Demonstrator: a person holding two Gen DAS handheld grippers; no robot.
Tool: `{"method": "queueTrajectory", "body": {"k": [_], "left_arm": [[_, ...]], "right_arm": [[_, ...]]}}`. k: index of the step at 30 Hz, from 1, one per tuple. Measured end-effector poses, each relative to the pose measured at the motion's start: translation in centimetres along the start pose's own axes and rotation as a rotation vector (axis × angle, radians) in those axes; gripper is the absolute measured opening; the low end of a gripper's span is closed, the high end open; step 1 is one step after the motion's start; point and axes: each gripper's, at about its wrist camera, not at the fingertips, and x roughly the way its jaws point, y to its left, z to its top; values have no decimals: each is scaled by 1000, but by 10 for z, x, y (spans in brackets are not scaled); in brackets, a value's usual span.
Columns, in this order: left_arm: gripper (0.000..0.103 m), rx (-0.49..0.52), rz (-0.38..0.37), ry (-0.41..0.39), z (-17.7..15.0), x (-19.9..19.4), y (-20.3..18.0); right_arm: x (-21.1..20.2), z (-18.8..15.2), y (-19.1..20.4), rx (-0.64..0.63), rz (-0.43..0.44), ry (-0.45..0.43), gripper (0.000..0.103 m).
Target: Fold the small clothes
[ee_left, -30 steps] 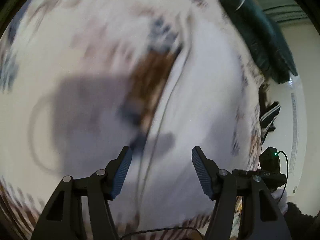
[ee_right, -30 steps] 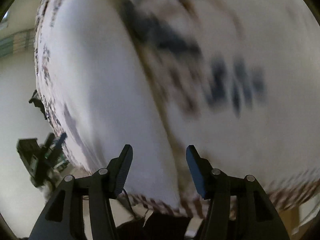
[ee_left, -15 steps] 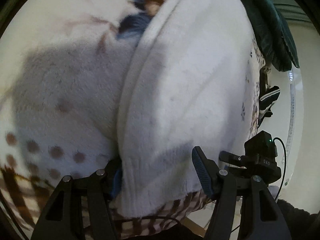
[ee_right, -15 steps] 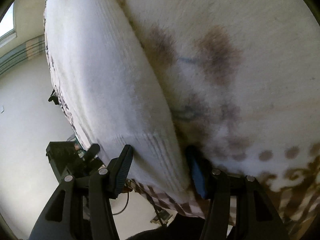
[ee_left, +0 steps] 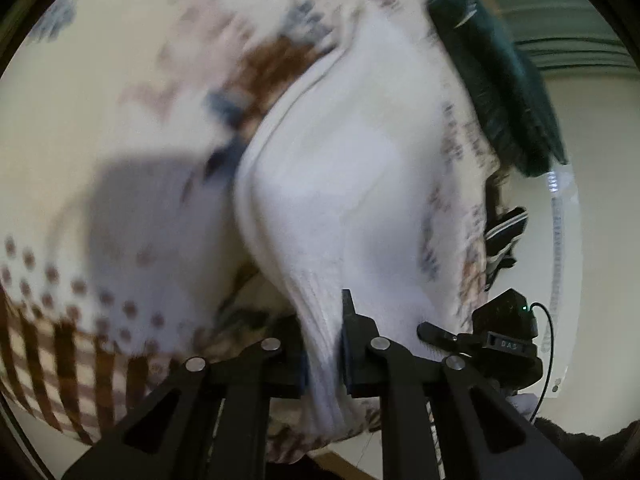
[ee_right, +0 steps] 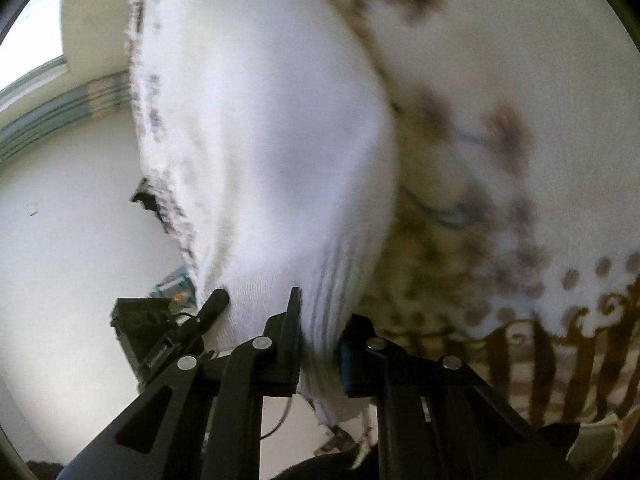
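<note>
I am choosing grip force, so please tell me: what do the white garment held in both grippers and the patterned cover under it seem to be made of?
White garment: probably soft knitted cotton or a blend, matte; fine ribbing shows at the hem pinched by the left gripper and right gripper. Patterned cover: looks like plush fleece, fuzzy and matte, with brown dots and stripes; blur leaves this uncertain.

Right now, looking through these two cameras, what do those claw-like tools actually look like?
Both are matte black plastic. Each left gripper and right gripper has two angular arms with triangular cut-outs and round silver pivot pins, ending in flat fingers faced with dark blue ribbed pads. In the left wrist view the other tool's body shows a black box with a small green light and a thin black cable.
</note>
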Motion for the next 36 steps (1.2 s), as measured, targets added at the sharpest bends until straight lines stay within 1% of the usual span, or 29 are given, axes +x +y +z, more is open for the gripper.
{"method": "queueTrajectory", "body": {"k": [1, 3, 4, 6, 7, 9, 10, 12, 13, 15, 17, 18, 20, 21, 22, 23, 24, 25, 26, 27, 28, 30, 31, 33, 34, 36], "left_arm": [[10, 23, -8, -32, 11, -7, -13], [10, 48, -42, -68, 27, -15, -28], [10, 73, -57, -99, 42, -19, -41], [10, 106, -93, -129, 65, -19, -60], [10, 129, -98, -151, 83, -15, -73], [10, 150, -120, -167, 110, -9, -87], [10, 162, -128, -183, 130, -8, -92], [10, 190, -142, -202, 159, -1, -105], [10, 204, -141, -218, 182, 6, -113], [10, 226, -137, -232, 212, 17, -122], [10, 240, -131, -238, 253, 36, -130], [11, 224, -119, -230, 275, 47, -130], [15, 163, -117, -199, 309, 67, -125], [19, 126, -106, -187, 323, 75, -121], [25, 86, -91, -182, 334, 81, -115], [40, 39, -110, -186, 344, 84, -106], [51, -2, -141, -196, 349, 84, -97], [68, -39, -160, -210, 353, 81, -89], [68, -73, -181, -236, 353, 75, -78], [68, -89, -192, -247, 353, 72, -71], [68, -98, -177, -244, 352, 71, -65], [68, -61, -117, -230, 349, 72, -60], [68, -17, -54, -212, 348, 77, -61], [69, 65, 18, -173, 346, 88, -67], [69, 127, 67, -153, 347, 98, -74], [69, 217, 99, -119, 351, 116, -87]], "right_arm": [[-6, 3, 9, -10, 11, -16, 15], [-22, 13, 28, -38, 30, -57, 14], [-31, 20, 40, -55, 35, -85, 14], [-45, 36, 62, -74, 57, -132, 14], [-51, 48, 75, -85, 65, -162, 14], [-63, 72, 100, -110, 76, -215, 14], [-69, 81, 109, -116, 78, -236, 14], [-77, 115, 128, -130, 90, -276, 14], [-81, 128, 136, -134, 86, -296, 14], [-86, 163, 155, -140, 87, -321, 14], [-97, 203, 168, -142, 79, -362, 14], [-95, 229, 178, -137, 84, -368, 14], [-97, 270, 190, -120, 61, -403, 14], [-92, 291, 197, -109, 62, -403, 14], [-87, 312, 198, -94, 60, -382, 17], [-81, 326, 200, -81, 52, -367, 17], [-82, 337, 197, -74, 46, -353, 19], [-83, 345, 197, -73, 30, -353, 28], [-88, 347, 197, -77, 15, -366, 35], [-93, 345, 196, -91, 17, -382, 52], [-99, 338, 191, -104, 22, -397, 63], [-106, 331, 182, -109, -27, -416, 63], [-109, 327, 175, -118, -53, -424, 63], [-106, 325, 167, -131, -126, -418, 63], [-102, 326, 164, -143, -153, -405, 63], [-92, 332, 160, -163, -189, -376, 63]]}}
